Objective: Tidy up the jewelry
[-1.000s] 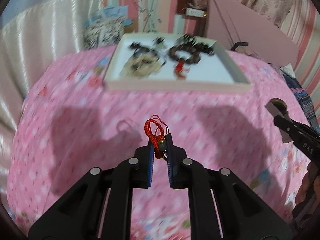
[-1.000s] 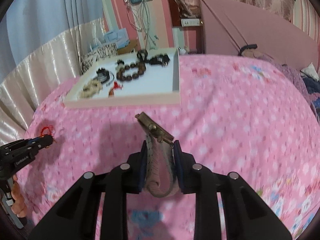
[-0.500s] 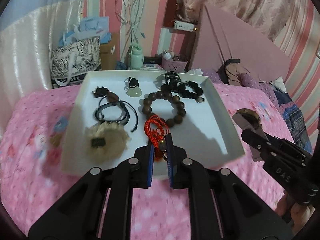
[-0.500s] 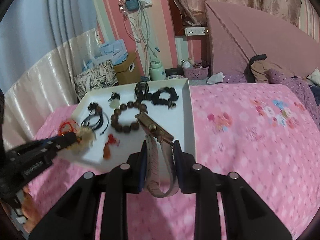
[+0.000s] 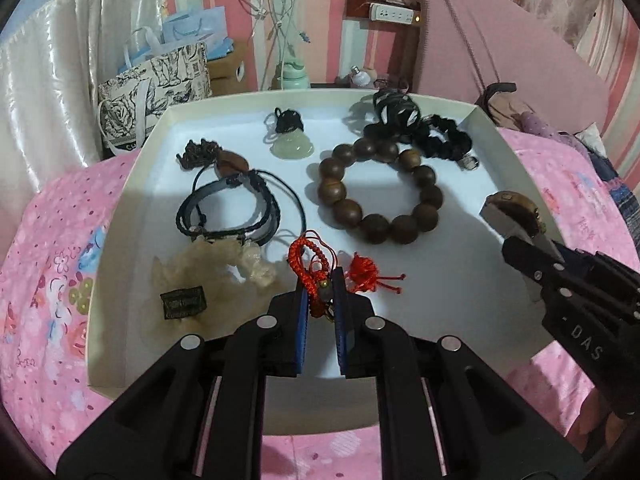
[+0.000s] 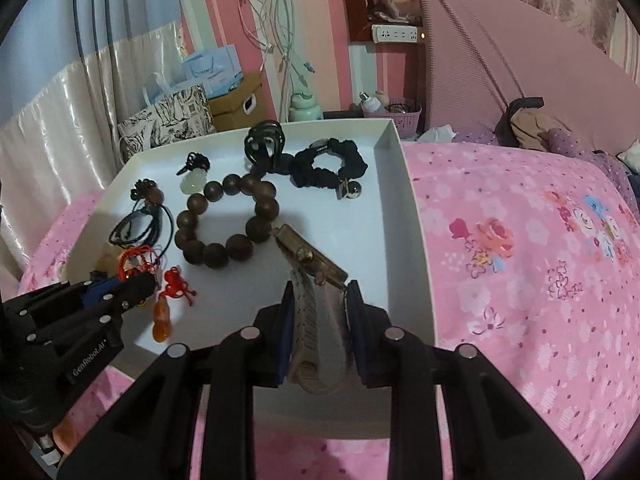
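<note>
A white tray (image 5: pixel 516 168) lies on the pink bedspread and holds several pieces of jewelry. My left gripper (image 5: pixel 320 286) is shut on a red cord bracelet (image 5: pixel 310 256) and holds it over the tray's near edge. My right gripper (image 6: pixel 318 294) is shut on a wristwatch (image 6: pixel 316 264) with a pale strap, over the tray's near right part; it also shows in the left wrist view (image 5: pixel 516 216). In the tray lie a brown bead bracelet (image 5: pixel 380 192), a black cord bracelet (image 5: pixel 236 208), a jade pendant (image 5: pixel 292 144), a black scrunchie (image 6: pixel 328 168) and a red knot charm (image 6: pixel 174 288).
The tray (image 6: pixel 404 208) sits at the bed's far side, with the pink floral bedspread (image 6: pixel 520 260) open to the right. Behind it are a patterned bag (image 5: pixel 156 92), a cardboard box (image 6: pixel 240 100), hanging cables (image 5: pixel 276 12) and a pink headboard (image 5: pixel 500 48).
Both grippers have moved forward from over the bedspread to over the tray, still holding the red bracelet and the watch. The tray now looks much closer.
</note>
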A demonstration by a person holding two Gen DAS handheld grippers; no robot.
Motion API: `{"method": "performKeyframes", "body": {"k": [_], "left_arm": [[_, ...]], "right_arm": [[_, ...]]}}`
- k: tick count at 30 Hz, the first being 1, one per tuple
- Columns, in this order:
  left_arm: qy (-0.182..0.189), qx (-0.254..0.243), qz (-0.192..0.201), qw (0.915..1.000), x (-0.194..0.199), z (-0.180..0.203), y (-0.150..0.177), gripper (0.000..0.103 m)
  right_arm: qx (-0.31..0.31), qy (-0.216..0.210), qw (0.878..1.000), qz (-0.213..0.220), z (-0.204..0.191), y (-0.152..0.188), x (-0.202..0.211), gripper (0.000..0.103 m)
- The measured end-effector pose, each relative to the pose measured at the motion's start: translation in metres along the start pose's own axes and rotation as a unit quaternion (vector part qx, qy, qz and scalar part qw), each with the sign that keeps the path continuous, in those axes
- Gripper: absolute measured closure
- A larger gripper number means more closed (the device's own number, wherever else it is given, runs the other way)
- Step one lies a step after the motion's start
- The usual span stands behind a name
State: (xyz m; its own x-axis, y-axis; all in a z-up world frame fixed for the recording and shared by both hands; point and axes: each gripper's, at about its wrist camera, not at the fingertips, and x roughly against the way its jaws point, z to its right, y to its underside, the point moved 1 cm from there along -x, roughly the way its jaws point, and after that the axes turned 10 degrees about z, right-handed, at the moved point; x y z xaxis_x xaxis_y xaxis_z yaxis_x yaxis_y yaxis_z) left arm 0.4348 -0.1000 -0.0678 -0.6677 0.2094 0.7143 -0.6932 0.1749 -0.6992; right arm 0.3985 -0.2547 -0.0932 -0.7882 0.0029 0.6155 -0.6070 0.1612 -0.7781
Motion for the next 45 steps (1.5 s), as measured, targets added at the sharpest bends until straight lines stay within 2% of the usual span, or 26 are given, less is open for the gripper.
{"method": "performKeyframes", "body": {"k": [6, 15, 17, 22, 24, 25, 26, 28, 29, 30, 31, 32, 34, 35, 38, 42, 45], "left_arm": [[-0.001, 0.013, -0.003, 0.9999, -0.004, -0.008, 0.003, 0.094], [-0.015, -0.003, 0.004, 0.9999, -0.003, -0.006, 0.003, 0.093], [-0.016, -0.002, 0.004, 0.9999, -0.002, -0.007, 0.003, 0.092], [-0.014, 0.018, -0.004, 0.9997, 0.006, -0.012, 0.002, 0.092], [-0.018, 0.015, 0.000, 0.9997, 0.021, -0.010, 0.003, 0.081], [-0.024, 0.010, 0.005, 0.9997, 0.030, -0.009, 0.004, 0.071], [-0.029, 0.006, 0.010, 0.9995, 0.037, -0.009, 0.004, 0.065], [-0.040, -0.002, 0.029, 0.9988, 0.068, -0.010, 0.005, 0.061], [-0.041, 0.001, 0.034, 0.9986, 0.078, -0.012, 0.005, 0.053], [-0.042, 0.008, 0.047, 0.9979, 0.098, -0.015, 0.006, 0.048], [-0.046, 0.014, 0.063, 0.9969, 0.118, -0.018, 0.008, 0.034], [-0.050, 0.016, 0.074, 0.9959, 0.131, -0.018, 0.009, 0.021], [-0.067, 0.014, 0.112, 0.9914, 0.170, -0.019, 0.017, 0.008], [-0.073, 0.013, 0.131, 0.9886, 0.193, -0.018, 0.024, 0.004], [-0.078, 0.012, 0.157, 0.9844, 0.235, -0.017, 0.040, 0.003], [-0.095, 0.030, 0.154, 0.9831, 0.275, -0.018, 0.072, 0.003], [-0.108, 0.045, 0.151, 0.9817, 0.290, -0.018, 0.103, 0.003]], "right_arm": [[0.002, 0.002, 1.000, -0.005, 0.001, 0.001, -0.006, 0.078], [0.019, 0.014, 1.000, -0.013, -0.002, 0.004, -0.011, 0.076], [0.028, 0.015, 0.999, -0.017, -0.005, 0.006, -0.012, 0.068], [0.028, 0.010, 0.999, -0.014, -0.005, 0.006, -0.005, 0.061], [0.032, 0.014, 0.999, -0.004, -0.005, 0.004, 0.006, 0.051], [0.035, 0.015, 0.999, 0.003, -0.006, 0.002, 0.013, 0.044], [0.035, 0.012, 0.999, 0.012, -0.006, 0.000, 0.024, 0.044], [0.032, 0.001, 0.999, 0.022, -0.006, -0.003, 0.043, 0.041], [0.035, 0.000, 0.999, 0.032, -0.007, -0.004, 0.056, 0.032], [0.037, 0.001, 0.998, 0.041, -0.008, -0.005, 0.067, 0.029], [0.042, 0.001, 0.998, 0.052, -0.009, -0.004, 0.081, 0.022], [0.048, -0.001, 0.997, 0.064, -0.011, -0.002, 0.100, 0.019], [0.052, -0.002, 0.996, 0.075, -0.013, 0.002, 0.126, 0.018], [0.053, -0.003, 0.995, 0.083, -0.014, 0.006, 0.145, 0.012], [0.054, 0.001, 0.993, 0.109, -0.013, 0.021, 0.191, 0.009], [0.051, 0.028, 0.990, 0.131, -0.008, 0.047, 0.244, 0.002], [0.050, 0.037, 0.988, 0.142, -0.004, 0.073, 0.277, 0.002]]}}
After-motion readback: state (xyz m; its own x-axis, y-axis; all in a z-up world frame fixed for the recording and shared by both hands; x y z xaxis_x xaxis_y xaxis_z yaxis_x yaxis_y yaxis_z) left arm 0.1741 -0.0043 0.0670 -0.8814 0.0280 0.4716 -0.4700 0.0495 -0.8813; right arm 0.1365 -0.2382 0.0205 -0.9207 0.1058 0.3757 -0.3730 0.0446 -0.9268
